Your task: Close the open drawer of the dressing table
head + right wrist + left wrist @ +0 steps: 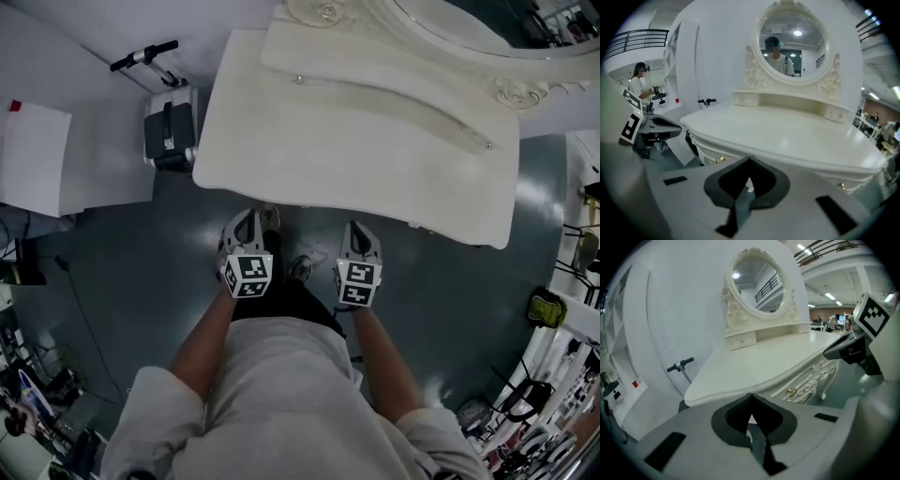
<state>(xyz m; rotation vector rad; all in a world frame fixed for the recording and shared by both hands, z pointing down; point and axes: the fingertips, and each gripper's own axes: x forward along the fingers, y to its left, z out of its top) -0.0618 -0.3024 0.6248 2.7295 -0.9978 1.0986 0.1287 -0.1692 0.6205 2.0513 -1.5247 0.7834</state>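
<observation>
A large lab-like hall: mezzanine railing (816, 251), ceiling strip lights (829, 296) (far right), white partition wall (670, 310) behind the dressing table (356, 159).

From the head view, the tabletop (356, 150) hid the drawer fronts (808, 380), and the top edge cut off the mirror (469, 23). The left gripper (751, 423) and right gripper (747, 185) covered the drawers' lower parts; whether one stood open could not be told.

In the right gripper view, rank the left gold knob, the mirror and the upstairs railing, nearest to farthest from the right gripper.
1. Left gold knob, just under the tabletop front edge.
2. Mirror, at the tabletop's back.
3. Railing, upper left, far behind.
</observation>
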